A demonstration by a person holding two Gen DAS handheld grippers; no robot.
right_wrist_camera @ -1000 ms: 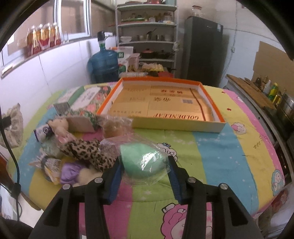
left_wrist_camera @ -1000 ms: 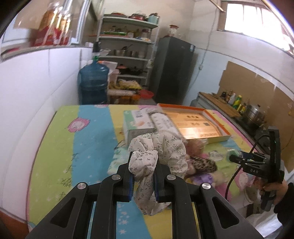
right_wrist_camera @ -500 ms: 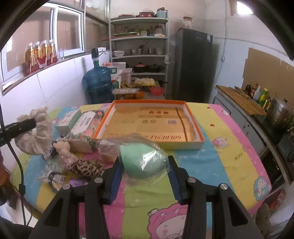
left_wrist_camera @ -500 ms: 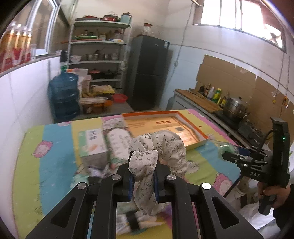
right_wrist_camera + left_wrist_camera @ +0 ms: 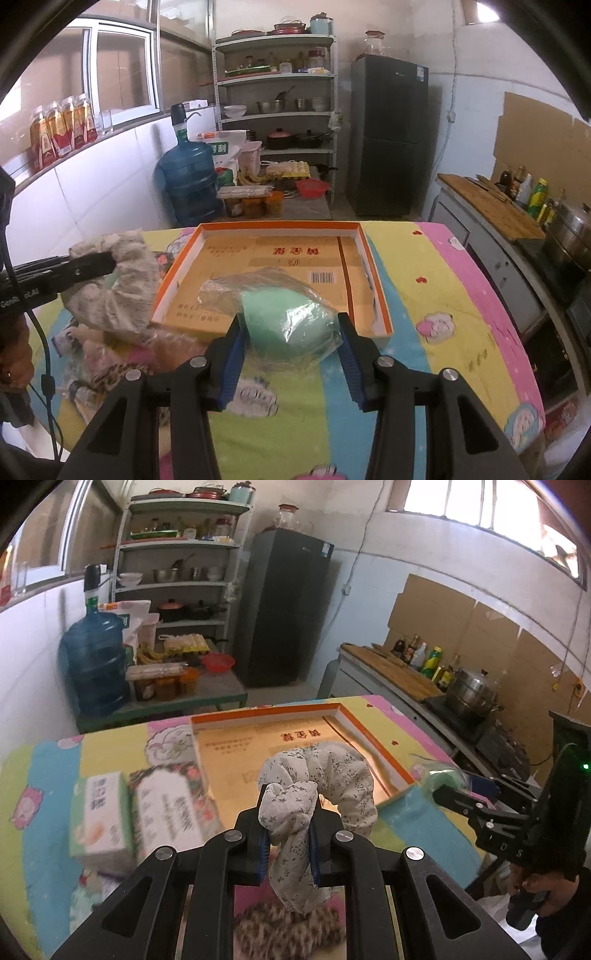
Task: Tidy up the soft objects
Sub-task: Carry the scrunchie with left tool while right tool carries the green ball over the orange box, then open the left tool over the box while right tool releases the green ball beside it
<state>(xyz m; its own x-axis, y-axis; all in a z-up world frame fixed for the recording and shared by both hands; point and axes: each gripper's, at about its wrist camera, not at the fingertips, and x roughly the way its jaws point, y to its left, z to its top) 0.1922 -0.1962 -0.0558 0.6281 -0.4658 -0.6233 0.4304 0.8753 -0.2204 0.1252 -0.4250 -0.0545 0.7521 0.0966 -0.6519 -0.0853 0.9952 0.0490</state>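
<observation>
The left gripper [image 5: 287, 843] pinches a floral scrunchie [image 5: 317, 775] tight, lifted near the orange box [image 5: 280, 716]. The right gripper [image 5: 291, 354], part open, clasps a bagged green sponge [image 5: 284, 317] over the box's near edge.

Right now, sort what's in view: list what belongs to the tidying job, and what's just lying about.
Job:
- floral scrunchie, gripped by the left tool
- bagged green sponge, gripped by the right tool
- orange-rimmed box
- leopard-print scrunchie

Lying about:
- tissue boxes
- water jug
- fridge
- steel pot
</observation>
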